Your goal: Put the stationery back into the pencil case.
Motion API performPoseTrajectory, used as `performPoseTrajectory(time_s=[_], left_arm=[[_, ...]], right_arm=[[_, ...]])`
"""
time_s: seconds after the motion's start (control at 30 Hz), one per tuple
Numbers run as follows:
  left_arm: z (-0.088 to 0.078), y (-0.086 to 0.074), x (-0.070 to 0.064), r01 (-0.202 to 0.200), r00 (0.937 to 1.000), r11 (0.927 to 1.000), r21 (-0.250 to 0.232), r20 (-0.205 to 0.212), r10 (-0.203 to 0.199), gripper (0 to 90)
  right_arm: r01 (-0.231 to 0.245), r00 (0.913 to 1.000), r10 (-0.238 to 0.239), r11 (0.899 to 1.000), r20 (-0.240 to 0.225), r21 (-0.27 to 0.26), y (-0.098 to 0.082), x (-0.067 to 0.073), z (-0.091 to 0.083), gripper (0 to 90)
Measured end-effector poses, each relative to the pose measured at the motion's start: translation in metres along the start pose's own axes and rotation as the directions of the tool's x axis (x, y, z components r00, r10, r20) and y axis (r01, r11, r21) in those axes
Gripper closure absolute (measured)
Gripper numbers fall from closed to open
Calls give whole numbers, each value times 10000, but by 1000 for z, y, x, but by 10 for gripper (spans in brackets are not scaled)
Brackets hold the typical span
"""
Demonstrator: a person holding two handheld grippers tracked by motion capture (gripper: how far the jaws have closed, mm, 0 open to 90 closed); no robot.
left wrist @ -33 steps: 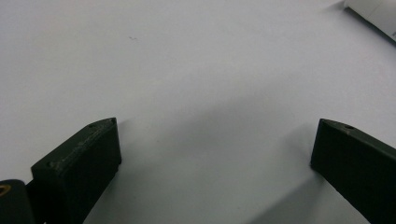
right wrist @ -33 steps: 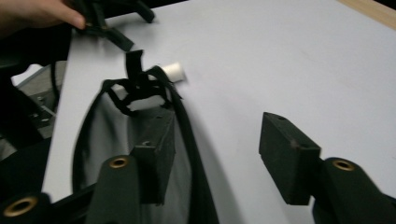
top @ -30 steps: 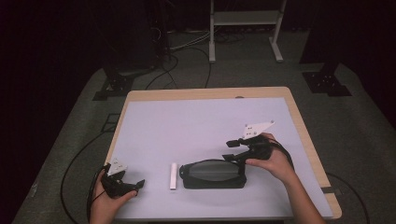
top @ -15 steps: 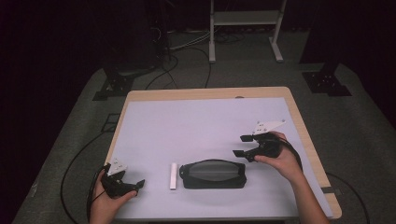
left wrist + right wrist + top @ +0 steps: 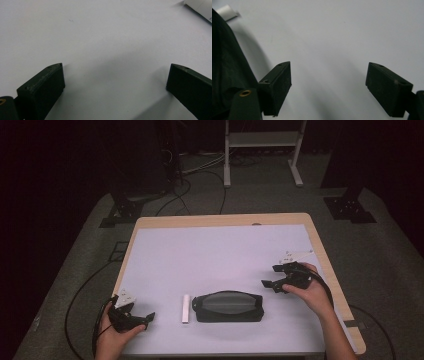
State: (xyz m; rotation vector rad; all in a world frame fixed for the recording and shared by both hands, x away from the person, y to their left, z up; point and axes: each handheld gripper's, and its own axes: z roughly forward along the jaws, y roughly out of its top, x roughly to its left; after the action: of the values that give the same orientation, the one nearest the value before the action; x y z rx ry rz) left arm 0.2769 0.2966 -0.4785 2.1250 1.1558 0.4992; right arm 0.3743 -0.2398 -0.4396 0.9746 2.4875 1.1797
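Though near the black pouch (image 5: pixel 228 306), white tube (image 5: pixel 186 308) apart.

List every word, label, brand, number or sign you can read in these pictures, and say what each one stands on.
None can be read.
Black pouch: no lettering shows.
White tube: plain, too small to show any print.
White table mat: bare of marks.
Left gripper and right gripper: no markings legible.

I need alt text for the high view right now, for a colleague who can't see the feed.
A black pouch lies near the front edge of a white-topped table, with a small white tube just left of it. The right gripper, jaws open and empty, sits apart from the pouch's right end; the left gripper rests at the front left corner.
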Motion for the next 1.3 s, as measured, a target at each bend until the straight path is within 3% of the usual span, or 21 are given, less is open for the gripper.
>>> performPoseTrajectory(time_s=[0.3,0.43,0.6,0.73,0.8,1.0,1.03,1.13,1.3], left_arm=[[0,0,0,-13,10000,10000,-6,-16,13,10],[0,0,0,-16,10000,10000,-3,-23,16,9],[0,0,-1,-27,10000,10000,1,-38,27,9],[0,0,-1,-33,10000,10000,-18,-37,33,12],[0,0,-1,-19,10000,10000,-41,-40,19,14],[-3,0,-2,102,9998,9999,-127,-162,-104,48],[-4,1,-3,72,9999,9999,-147,-135,-74,125],[-6,2,-5,31,10000,9998,-172,-62,-32,156],[-9,6,-9,19,10000,10000,50,51,-19,242]], right_arm=[[-467,9963,430,9977,743,494,-16,-15,3,192],[-793,9903,697,9939,1205,770,-21,-20,6,181],[-900,9797,707,9913,1875,963,-26,-23,9,181],[-854,9784,608,9893,1978,1187,-30,-24,12,167],[-1061,9774,842,9888,1941,1050,-32,-24,13,164],[-1055,9767,886,9914,1954,774,-36,-24,12,158],[-896,9772,803,9952,1964,385,-41,-24,12,159],[-853,9772,811,9963,1964,128,-45,-23,11,158],[-812,9774,776,9966,1967,103,-45,-24,11,158]])
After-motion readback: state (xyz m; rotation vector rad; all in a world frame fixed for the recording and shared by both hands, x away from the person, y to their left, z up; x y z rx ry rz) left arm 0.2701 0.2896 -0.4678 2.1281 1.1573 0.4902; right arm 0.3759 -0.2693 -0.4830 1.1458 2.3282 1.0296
